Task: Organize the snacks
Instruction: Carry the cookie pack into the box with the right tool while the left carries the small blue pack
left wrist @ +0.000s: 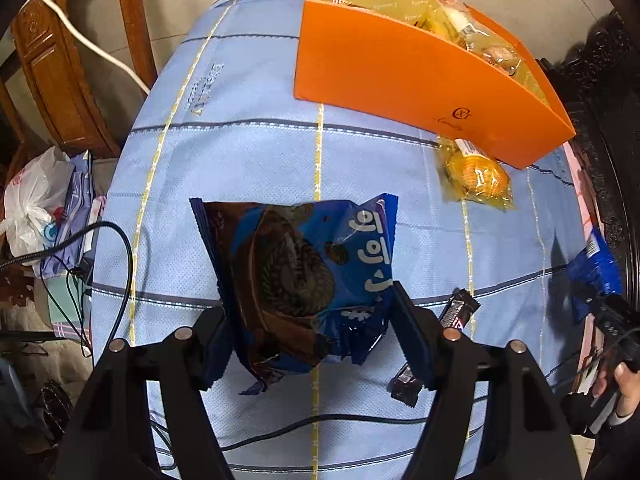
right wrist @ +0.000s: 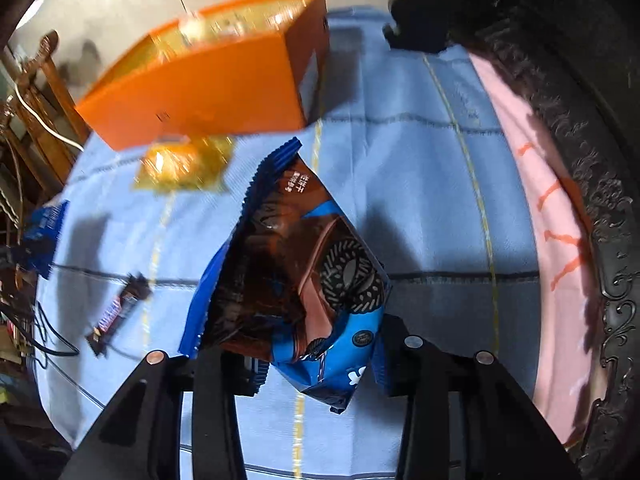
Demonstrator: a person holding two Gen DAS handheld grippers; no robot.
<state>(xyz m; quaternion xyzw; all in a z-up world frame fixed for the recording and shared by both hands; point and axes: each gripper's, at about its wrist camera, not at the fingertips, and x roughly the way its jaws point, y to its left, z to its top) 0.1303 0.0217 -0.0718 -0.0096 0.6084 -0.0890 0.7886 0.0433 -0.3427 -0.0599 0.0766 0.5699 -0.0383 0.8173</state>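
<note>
The left gripper (left wrist: 308, 320) clamps a glossy blue-and-brown cookie packet (left wrist: 296, 276) between its black fingers (left wrist: 412, 332), which press into the packet's lower sides. The packet shows a dark sandwich cookie and white lettering on blue, with crimped ends. Its long axis runs away from the gripper toward the orange box, and it is raised above the pale blue checked tablecloth (left wrist: 248, 168).

The right gripper (right wrist: 312, 364) likewise has its fingers closed in on a second blue-and-brown cookie packet (right wrist: 304, 276), printed with a patterned cookie on brown. This one leans up and to the left, its serrated far end pointing at the open-topped orange cardboard box (right wrist: 200, 92). The box stands at the far part of the cloth with clear-wrapped snacks (left wrist: 468, 28) inside.

A round yellow cake in clear wrap (left wrist: 476, 176) lies just beside the box's front wall. A small dark chocolate bar (right wrist: 116, 312) lies flat on the cloth; in the left wrist view the left gripper's finger covers its middle. The right wrist view is motion-blurred, so the box contents there are hard to make out.
</note>
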